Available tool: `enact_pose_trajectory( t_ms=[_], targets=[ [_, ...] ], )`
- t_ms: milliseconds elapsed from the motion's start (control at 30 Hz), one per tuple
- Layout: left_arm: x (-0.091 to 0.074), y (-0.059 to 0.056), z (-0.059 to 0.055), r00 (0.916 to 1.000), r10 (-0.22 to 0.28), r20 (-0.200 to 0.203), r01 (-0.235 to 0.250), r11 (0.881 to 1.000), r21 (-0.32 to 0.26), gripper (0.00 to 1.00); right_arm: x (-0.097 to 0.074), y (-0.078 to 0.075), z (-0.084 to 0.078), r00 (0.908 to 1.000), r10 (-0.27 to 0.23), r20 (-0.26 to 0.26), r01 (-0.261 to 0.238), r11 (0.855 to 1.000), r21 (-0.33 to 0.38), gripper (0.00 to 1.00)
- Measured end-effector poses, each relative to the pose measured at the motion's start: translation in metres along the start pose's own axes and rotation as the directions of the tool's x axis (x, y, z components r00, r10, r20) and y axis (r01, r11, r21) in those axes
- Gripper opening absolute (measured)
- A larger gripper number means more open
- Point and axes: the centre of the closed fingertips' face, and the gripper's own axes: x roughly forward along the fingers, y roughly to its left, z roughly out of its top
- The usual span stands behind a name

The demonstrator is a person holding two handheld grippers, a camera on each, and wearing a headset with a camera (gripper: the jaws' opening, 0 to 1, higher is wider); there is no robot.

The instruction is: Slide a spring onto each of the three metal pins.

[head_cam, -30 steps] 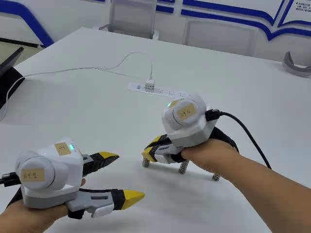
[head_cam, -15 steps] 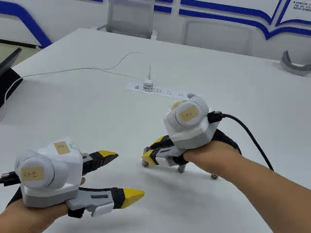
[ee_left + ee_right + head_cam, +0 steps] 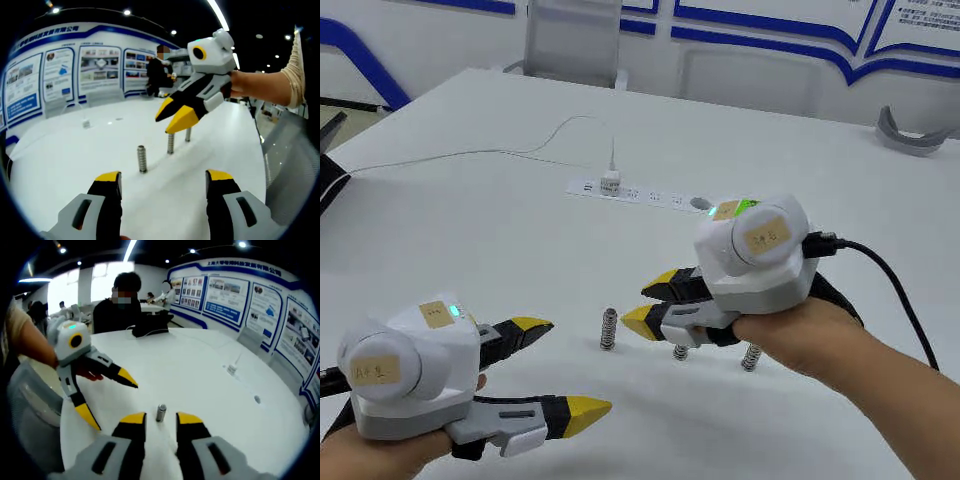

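- Three pins stand in a row on the worktop: left pin, middle pin and right pin. Each seems to wear a spring, though the far two are too small to be sure.
- The right claw hovers just above the row, at 2 o'clock of the left pin in the head view. Its jaws are slightly parted and pinch nothing. In the right gripper view that pin sits just ahead of the gap.
- The pins look slim and free-standing. A drop or sideways sweep of this claw would likely knock the left pin over, and it could take the middle pin with it.
- Closing on the coil rather than the pin top might squeeze the spring and flick it off.
- The hand behind the right claw hangs over the middle and right pins. Lowering the wrist may topple them unseen.
- The left claw is spread wide and empty at 7 o'clock of the left pin, well apart from it. A careless push forward would sweep the row.
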Motion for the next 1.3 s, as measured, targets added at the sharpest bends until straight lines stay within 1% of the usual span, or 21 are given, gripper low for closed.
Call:
enact_pose_trajectory(
  t_ms=[167, 333, 567, 600, 700, 833, 967, 1100, 1300],
  targets=[
    [0.001, -0.001, 0.001, 1.0, -0.001, -0.002, 0.001, 1.0, 0.004, 0.7, -0.018, -0.007, -0.005, 0.9991, -0.032, 0.028, 0.032, 0.999, 0.026, 0.26],
    [0.002, -0.001, 0.001, 1.0, 0.001, -0.003, -0.001, 1.0, 0.004, 0.71, -0.039, -0.015, -0.012, 0.9958, -0.074, 0.053, 0.071, 0.997, 0.043, 0.28],
    [0.002, -0.002, 0.0, 1.0, -0.003, -0.009, 0.003, 1.0, 0.008, 0.73, -0.072, -0.031, -0.025, 0.9851, -0.143, 0.094, 0.136, 0.987, 0.085, 0.33],
    [0.001, -0.002, 0.0, 1.0, -0.002, -0.009, 0.002, 1.0, 0.009, 0.73, -0.076, -0.033, -0.03, 0.9827, -0.158, 0.096, 0.149, 0.985, 0.092, 0.34],
    [0.001, -0.001, 0.0, 1.0, 0.0, -0.009, 0.0, 1.0, 0.007, 0.74, -0.084, -0.038, -0.042, 0.9796, -0.177, 0.095, 0.166, 0.98, 0.108, 0.36],
    [0.0, -0.001, -0.001, 0.9999, 0.001, -0.01, -0.001, 1.0, 0.006, 0.75, -0.091, -0.041, -0.054, 0.9755, -0.195, 0.101, 0.182, 0.975, 0.126, 0.4],
    [0.0, -0.002, -0.001, 0.9999, 0.001, -0.01, -0.001, 1.0, 0.006, 0.75, -0.094, -0.042, -0.069, 0.9734, -0.212, 0.087, 0.2, 0.971, 0.131, 0.44],
    [-0.001, -0.002, -0.001, 0.9999, 0.002, -0.011, -0.002, 1.0, 0.006, 0.76, -0.098, -0.04, -0.079, 0.9727, -0.217, 0.081, 0.204, 0.969, 0.142, 0.48],
    [-0.001, -0.002, -0.002, 0.9999, 0.002, -0.012, -0.002, 1.0, 0.005, 0.77, -0.099, -0.039, -0.089, 0.9735, -0.213, 0.083, 0.199, 0.968, 0.156, 0.53]
  ],
)
